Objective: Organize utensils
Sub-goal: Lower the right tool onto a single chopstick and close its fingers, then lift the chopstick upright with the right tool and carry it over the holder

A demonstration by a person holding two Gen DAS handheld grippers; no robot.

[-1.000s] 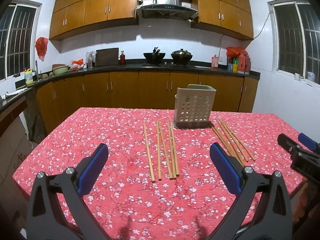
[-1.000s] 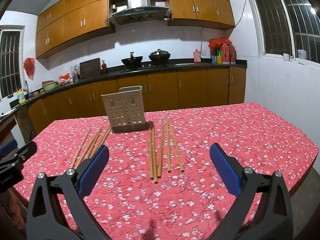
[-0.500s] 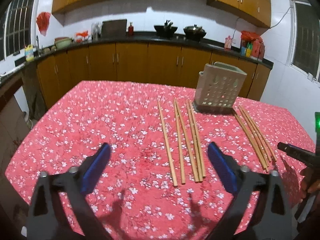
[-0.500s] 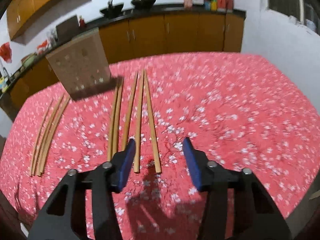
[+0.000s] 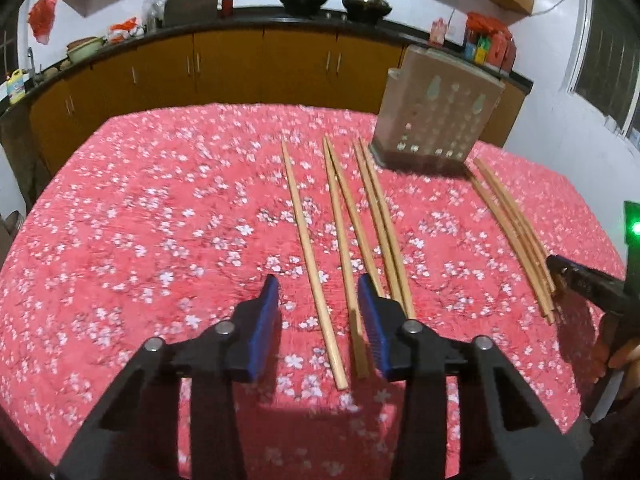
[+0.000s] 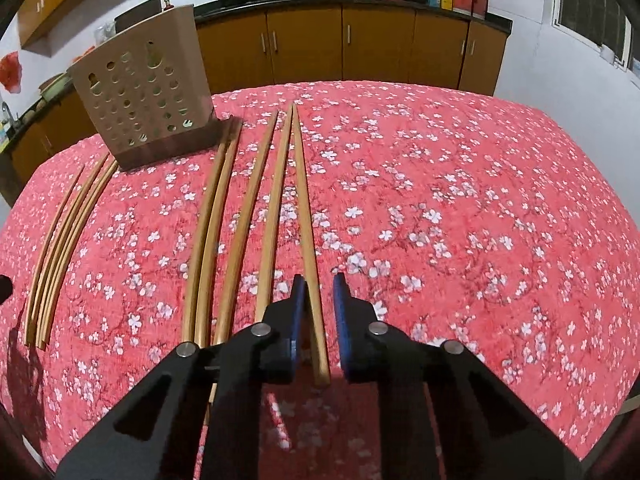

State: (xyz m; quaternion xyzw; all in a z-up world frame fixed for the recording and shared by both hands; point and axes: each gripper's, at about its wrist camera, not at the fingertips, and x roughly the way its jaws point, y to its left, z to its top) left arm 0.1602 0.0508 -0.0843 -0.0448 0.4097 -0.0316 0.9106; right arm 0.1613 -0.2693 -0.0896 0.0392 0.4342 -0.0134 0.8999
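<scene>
Both tools are closing over wooden chopsticks lying on the desk (image 5: 160, 200): left tool (image 5: 318, 316) around two chopsticks (image 5: 332, 272), right tool (image 6: 319, 312) around one chopstick (image 6: 306, 216), pads not yet pressing.

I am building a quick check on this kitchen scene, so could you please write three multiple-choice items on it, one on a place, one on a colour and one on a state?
1. Where does the utensil holder stand?
A. on the tablecloth, by the far ends of the chopsticks
B. on the counter
C. on the floor

2. What colour is the tablecloth?
A. blue checked
B. red with white blossoms
C. plain green

3. How are the chopsticks?
A. standing in the utensil holder
B. tied in one bundle
C. lying loose on the tablecloth

Answers:
1 A, its base sits on the cloth beside the chopstick tips.
2 B, the red floral print shows in both views.
3 C, they lie flat and unbound.
</scene>
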